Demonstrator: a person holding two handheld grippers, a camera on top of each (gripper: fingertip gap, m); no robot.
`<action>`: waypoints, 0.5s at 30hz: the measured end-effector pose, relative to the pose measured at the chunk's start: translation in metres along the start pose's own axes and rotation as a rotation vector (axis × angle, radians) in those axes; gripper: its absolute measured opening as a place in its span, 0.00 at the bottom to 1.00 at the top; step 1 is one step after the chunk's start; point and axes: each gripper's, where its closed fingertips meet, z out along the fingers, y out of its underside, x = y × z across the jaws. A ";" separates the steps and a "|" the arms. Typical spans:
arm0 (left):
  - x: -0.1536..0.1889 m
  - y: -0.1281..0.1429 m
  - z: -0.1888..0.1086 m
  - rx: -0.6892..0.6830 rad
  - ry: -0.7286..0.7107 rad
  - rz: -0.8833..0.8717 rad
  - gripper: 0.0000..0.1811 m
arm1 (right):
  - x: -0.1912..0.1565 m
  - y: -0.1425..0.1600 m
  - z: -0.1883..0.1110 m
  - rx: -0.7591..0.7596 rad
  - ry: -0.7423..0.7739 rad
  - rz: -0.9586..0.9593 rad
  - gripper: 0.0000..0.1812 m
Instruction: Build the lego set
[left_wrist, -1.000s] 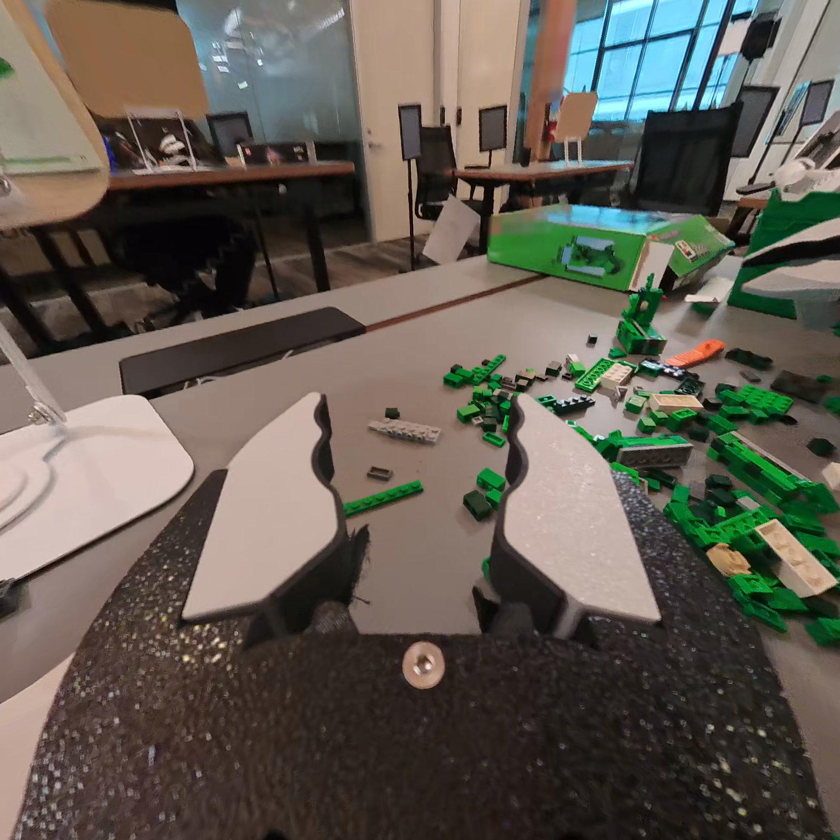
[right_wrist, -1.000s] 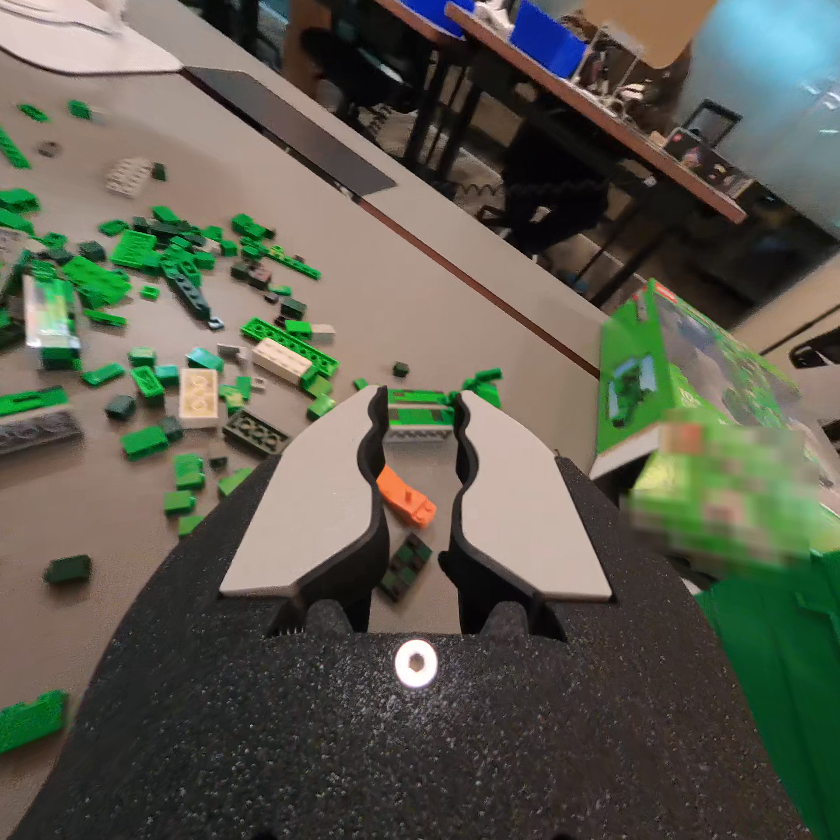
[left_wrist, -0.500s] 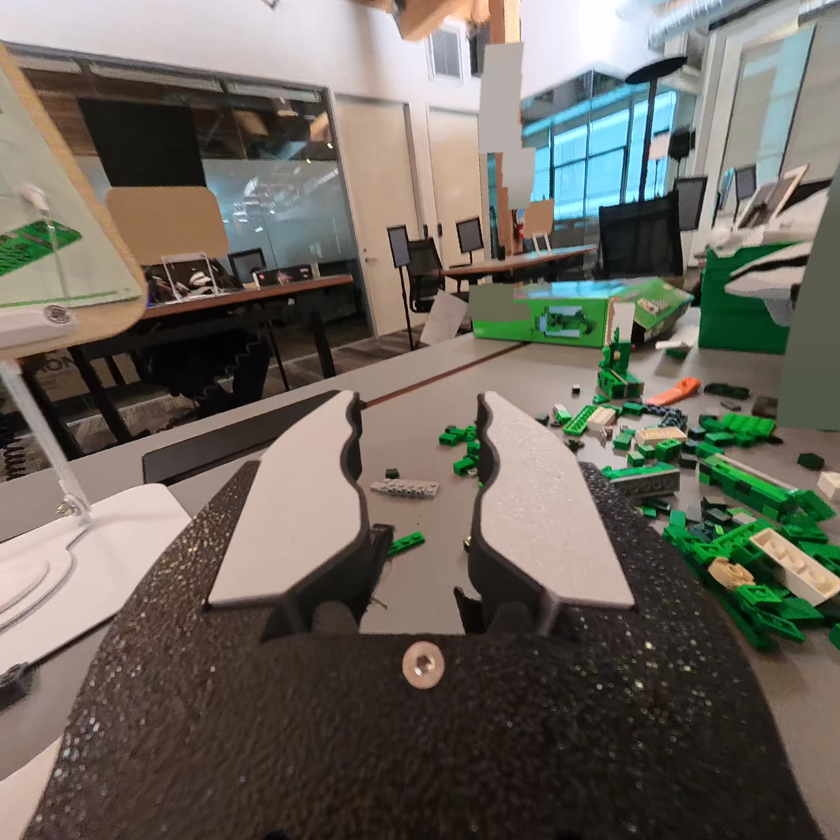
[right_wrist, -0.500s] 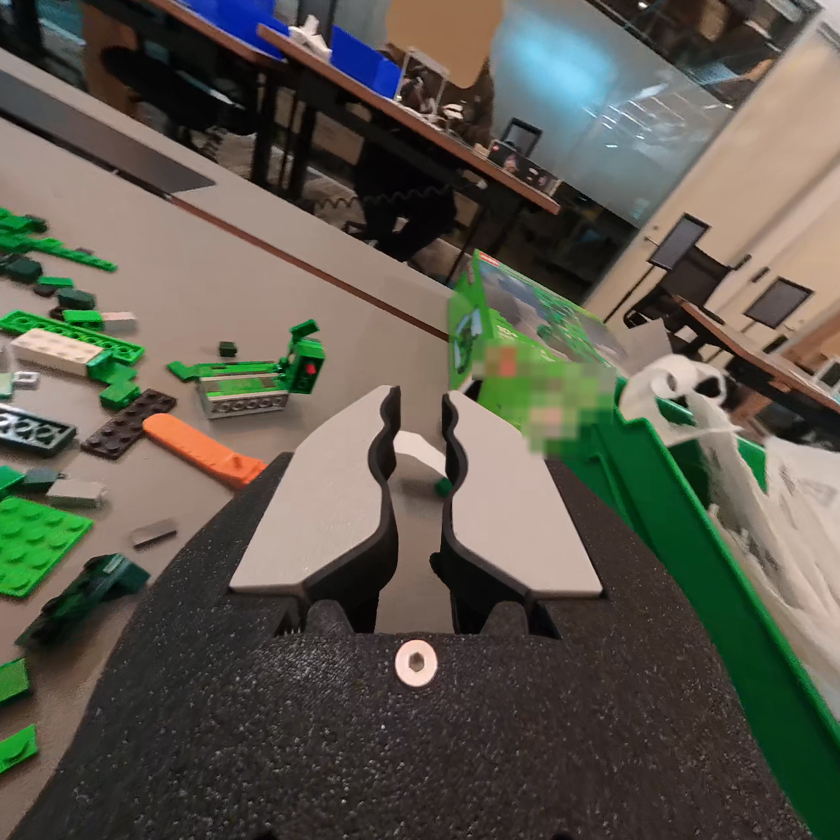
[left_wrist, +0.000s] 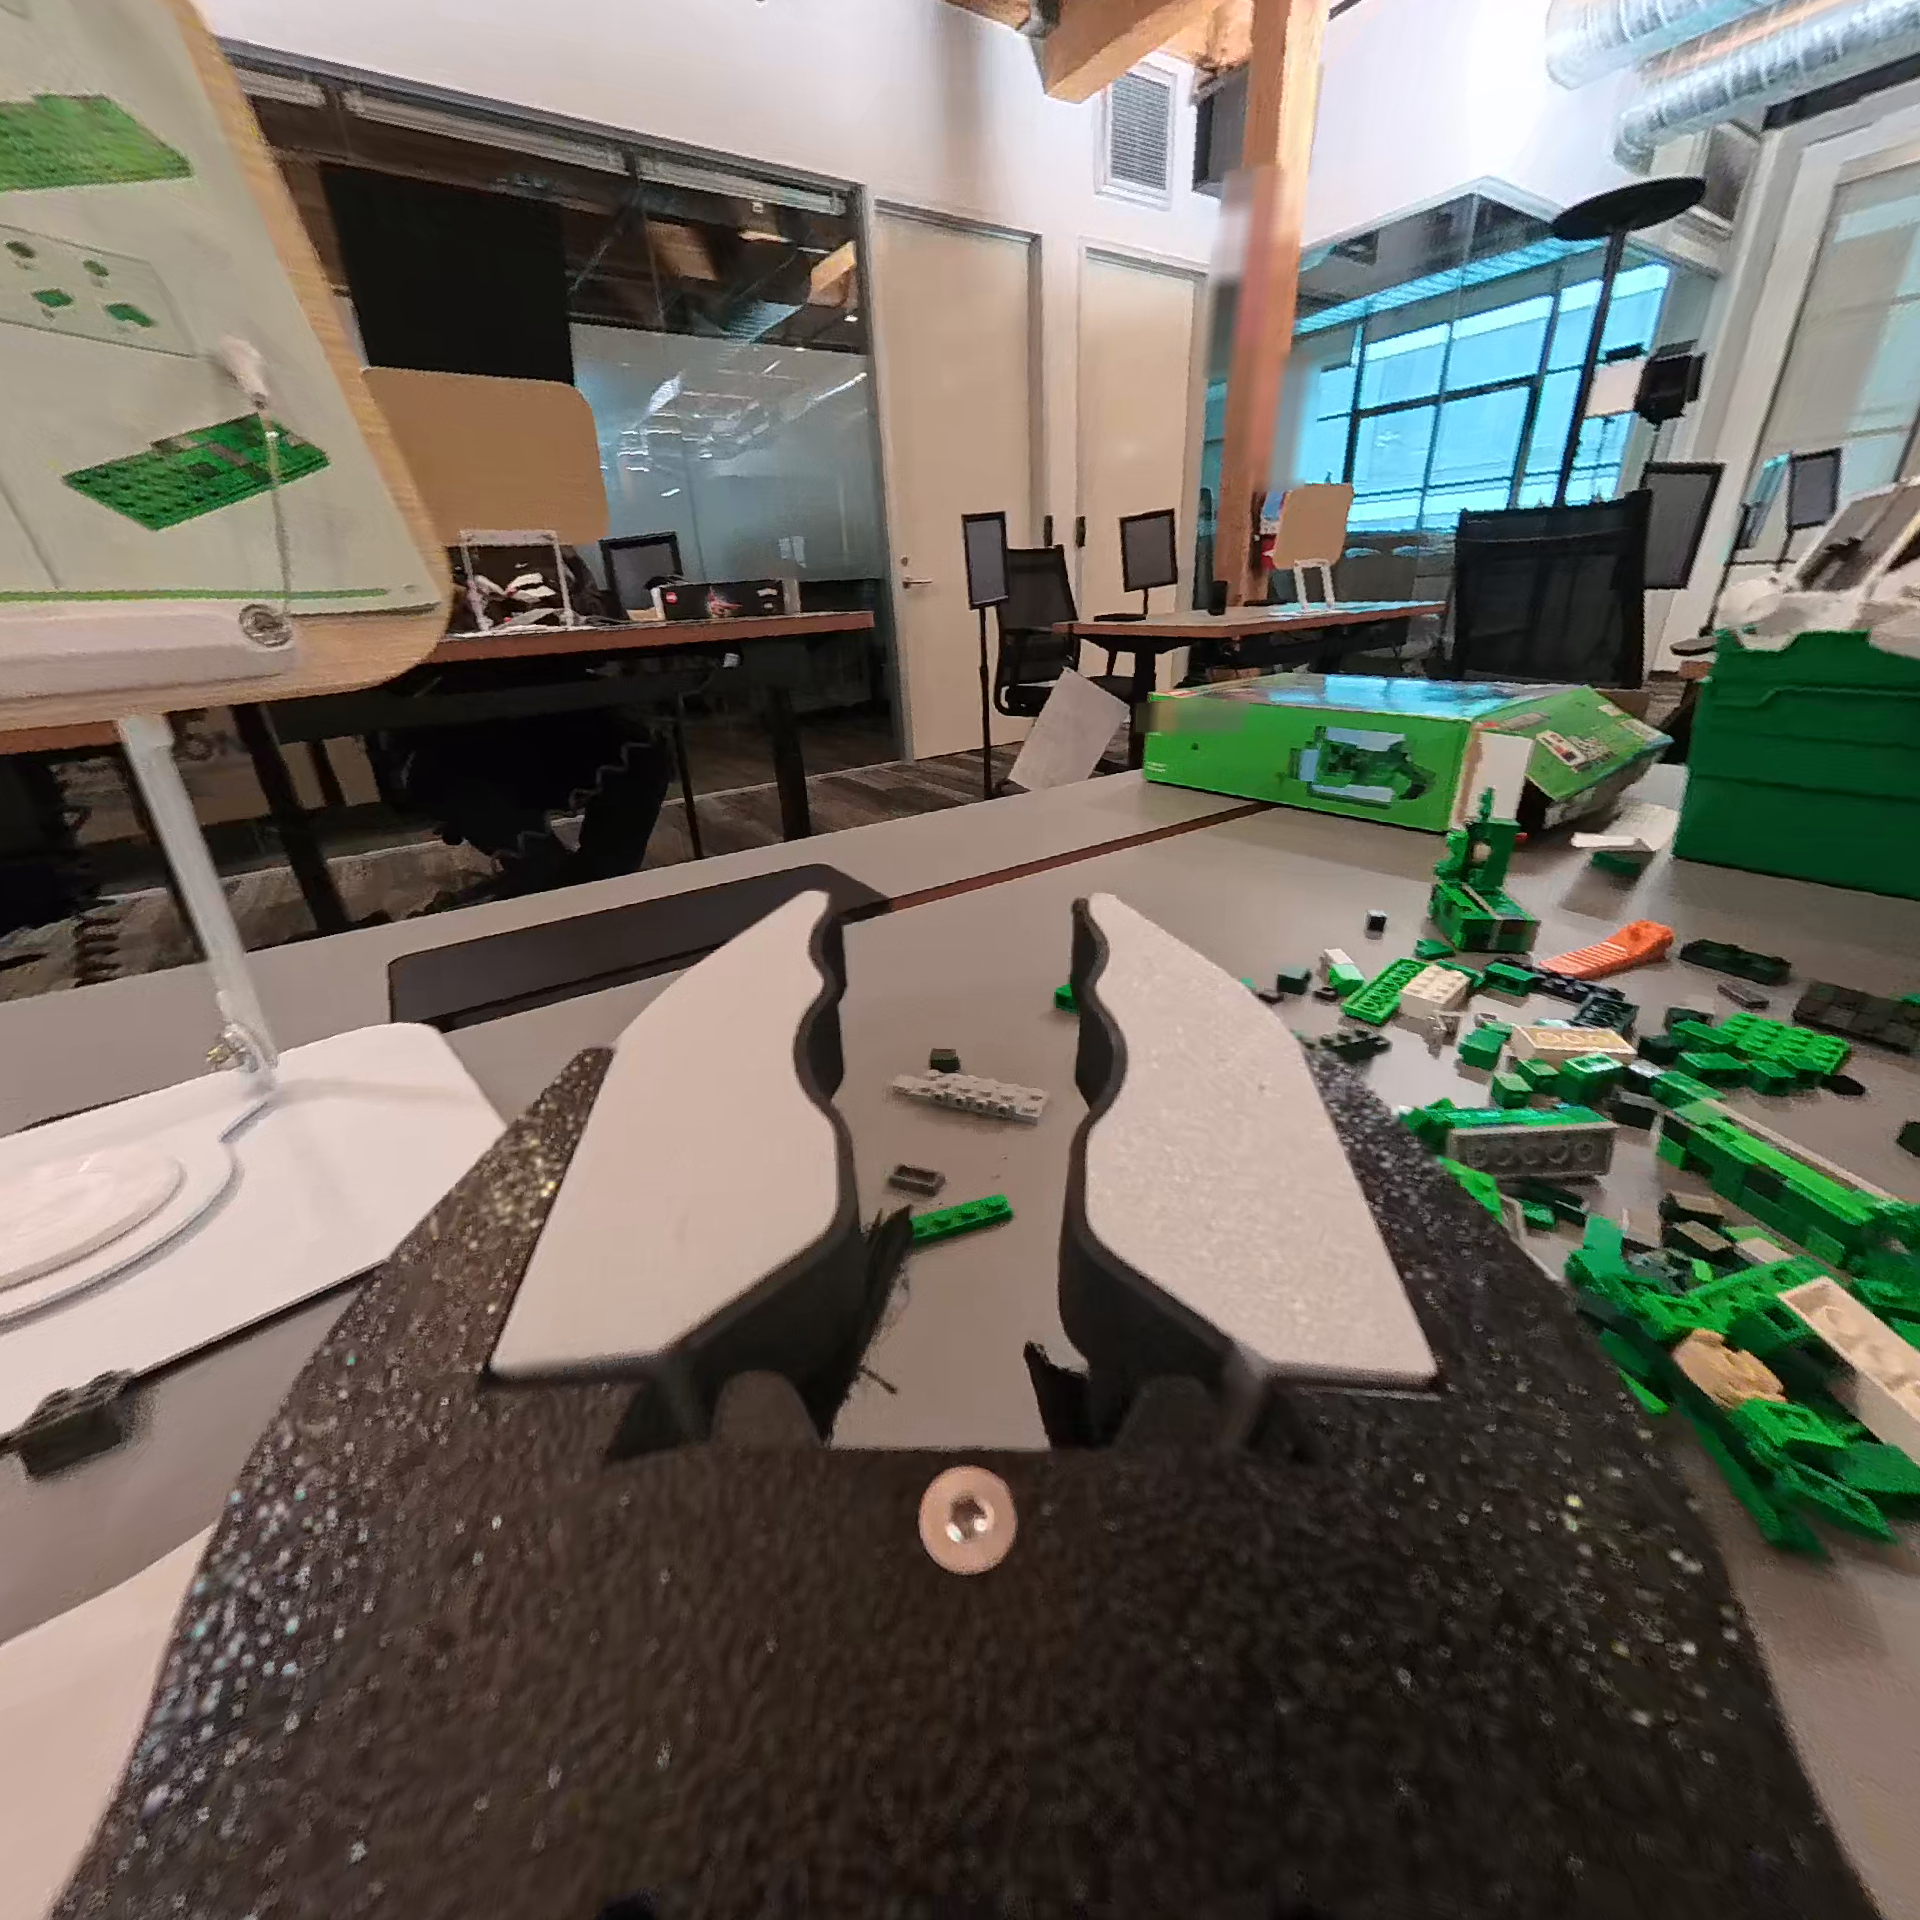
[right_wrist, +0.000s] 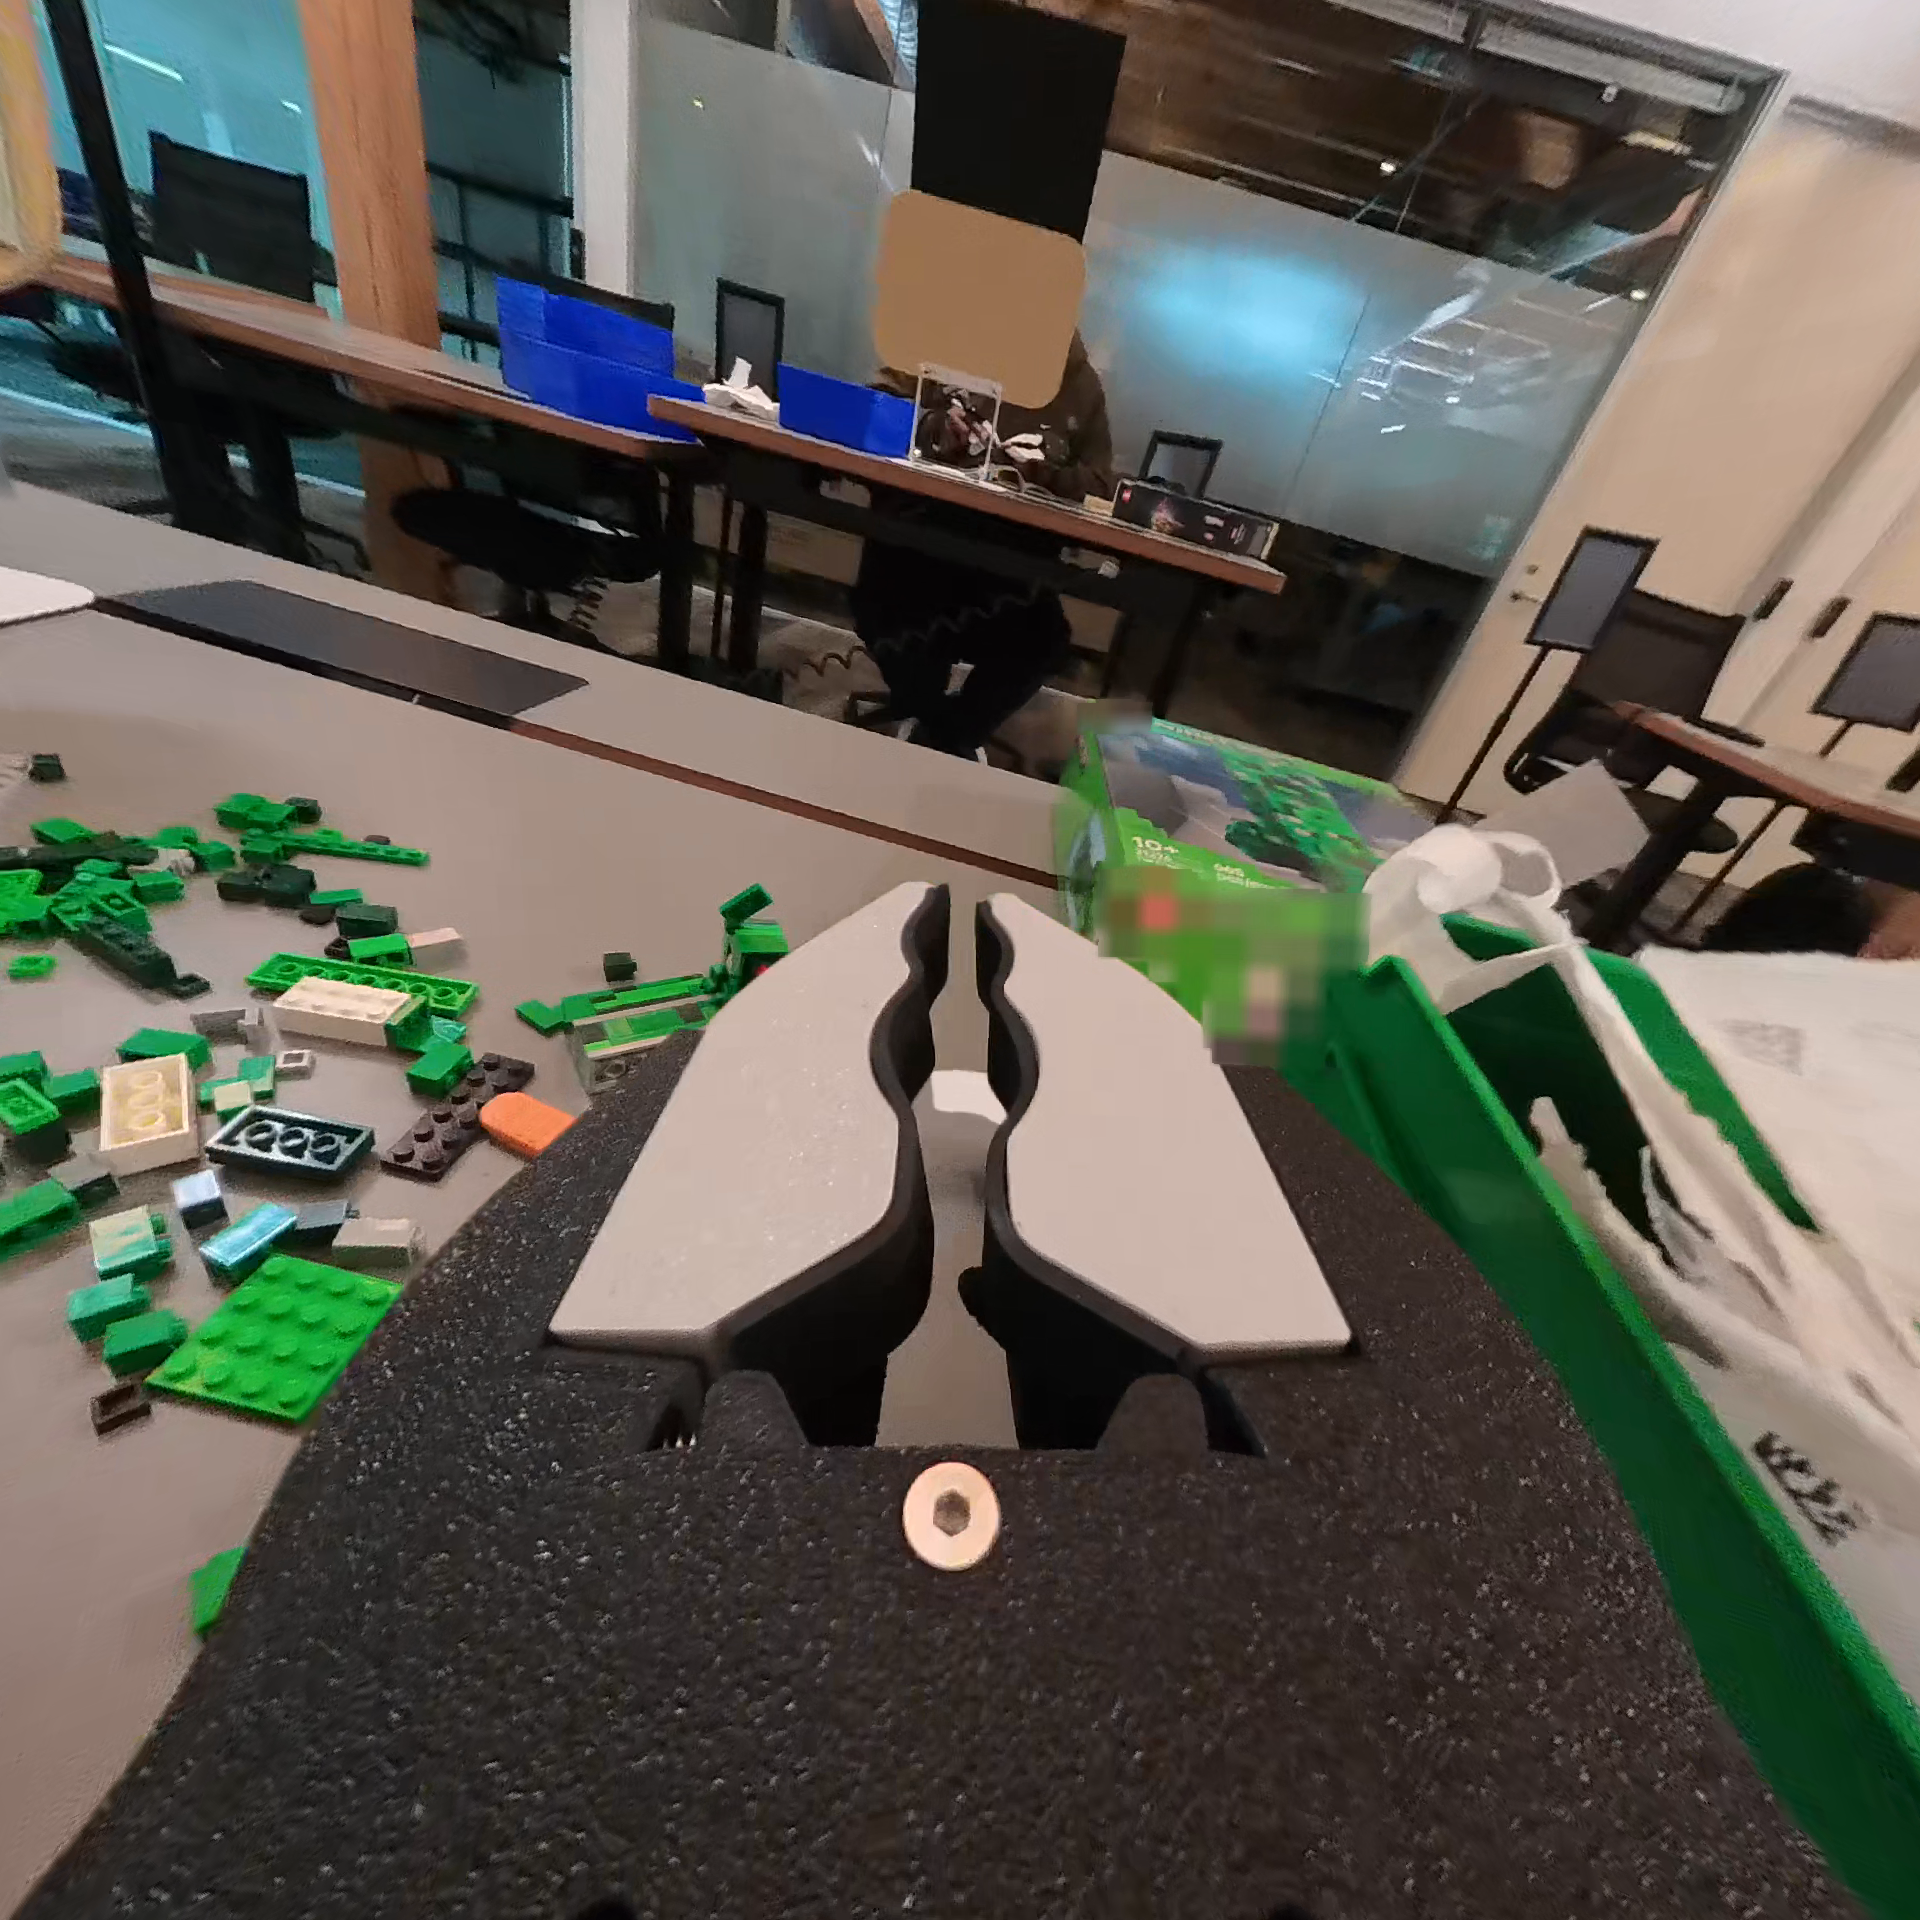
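Note:
Loose green, white and dark lego bricks (left_wrist: 1714, 1195) lie spread over the grey table (left_wrist: 1195, 883). My left gripper (left_wrist: 954, 914) is open and empty, held above the table. Between its fingers I see a grey plate (left_wrist: 971, 1096), a small dark piece (left_wrist: 914, 1179) and a thin green plate (left_wrist: 961, 1216). My right gripper (right_wrist: 962, 902) is almost closed with nothing in it, pointing past the bricks (right_wrist: 156, 1039) toward the lego box (right_wrist: 1236, 831). A green square plate (right_wrist: 275, 1340), an orange separator (right_wrist: 525, 1122) and a small green build (right_wrist: 665, 1008) lie to its left.
An instruction booklet on a stand (left_wrist: 156, 416) with a white base (left_wrist: 208, 1174) is at the left. A green bin (right_wrist: 1507, 1143) holding a white plastic bag (right_wrist: 1766, 1091) stands at the right. A black strip (left_wrist: 582, 945) is set in the table. Desks and chairs stand beyond. The gap from one gripper's tips to the other's is roughly 45 centimeters.
My left gripper tilted up and its jaws narrowed somewhat. My right gripper swung right from the bricks toward the box and bin, and its jaws closed almost fully.

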 end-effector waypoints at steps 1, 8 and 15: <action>-0.004 0.000 -0.001 0.004 -0.018 -0.011 0.23 | 0.000 0.001 0.001 0.007 0.008 0.011 0.03; -0.020 -0.003 -0.008 0.032 -0.111 -0.026 0.23 | -0.030 0.003 0.009 0.078 0.025 -0.054 0.00; -0.022 -0.005 -0.012 0.021 -0.202 0.113 0.14 | -0.066 0.011 0.015 0.096 0.026 -0.361 0.00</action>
